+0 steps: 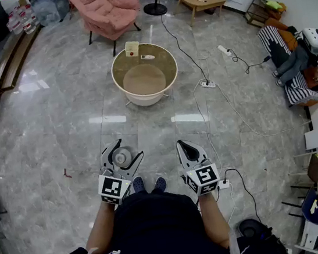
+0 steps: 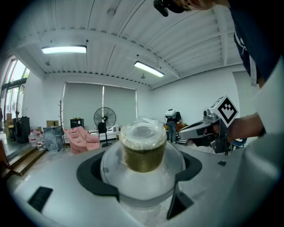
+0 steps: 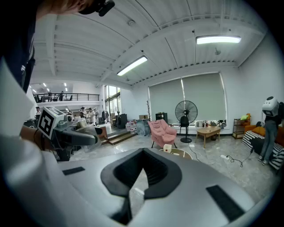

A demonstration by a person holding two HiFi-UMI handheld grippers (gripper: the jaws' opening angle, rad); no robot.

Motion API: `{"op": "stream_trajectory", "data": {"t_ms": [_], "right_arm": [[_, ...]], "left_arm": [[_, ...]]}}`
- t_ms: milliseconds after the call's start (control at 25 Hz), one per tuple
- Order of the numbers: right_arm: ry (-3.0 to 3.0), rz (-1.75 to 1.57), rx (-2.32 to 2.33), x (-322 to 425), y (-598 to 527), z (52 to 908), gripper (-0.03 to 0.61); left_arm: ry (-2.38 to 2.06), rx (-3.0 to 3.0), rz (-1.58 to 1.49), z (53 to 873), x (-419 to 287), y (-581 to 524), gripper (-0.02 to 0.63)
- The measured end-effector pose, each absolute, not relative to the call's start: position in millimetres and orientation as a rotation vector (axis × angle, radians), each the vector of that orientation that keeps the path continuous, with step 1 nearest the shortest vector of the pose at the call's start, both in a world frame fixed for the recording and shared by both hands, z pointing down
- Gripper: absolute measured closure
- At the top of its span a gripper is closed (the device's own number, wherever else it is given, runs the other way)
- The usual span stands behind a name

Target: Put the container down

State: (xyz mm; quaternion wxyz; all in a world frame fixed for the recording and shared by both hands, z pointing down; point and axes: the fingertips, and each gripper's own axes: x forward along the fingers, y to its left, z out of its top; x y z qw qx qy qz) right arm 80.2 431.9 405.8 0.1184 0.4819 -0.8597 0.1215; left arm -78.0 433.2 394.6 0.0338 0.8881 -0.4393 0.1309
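The fingers (image 2: 92, 176) of the left gripper (image 2: 142, 188) are spread wide and clasped around a clear container (image 2: 142, 148). Its rounded body fills the space between the dark pads, and its lidded neck with brownish contents points away from the camera. The right gripper (image 2: 207, 127) shows at the right of this view, held level in a hand. A pink armchair (image 2: 82, 138) and a standing fan (image 2: 104, 119) sit far back in the room.

In the right gripper view, the fingers (image 3: 116, 177) are pressed together at their tips with nothing between them. Only a thin strip of floor shows through lower down. The left gripper appears at the left edge, and the armchair, the fan and a round table (image 3: 179, 153) stand in the distance.

In the head view, the person stands on a grey marble floor (image 1: 59, 126) with both grippers held out at waist height, side by side and apart. The left one carries the container above the floor, in front of the person's shoes (image 1: 149, 184). The right one is empty. The round table is well ahead of them, with the armchair beyond it.
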Motion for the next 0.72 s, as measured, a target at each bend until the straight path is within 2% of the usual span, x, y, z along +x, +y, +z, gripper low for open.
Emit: {"op": "stream_trajectory", "data": {"t_ms": [720], "right_arm": [[-2.553,0.485,1.386,119,428,426,0.551]], "left_arm": [[-1.352,2.718,0.447,403,-39,433,0.278]]}}
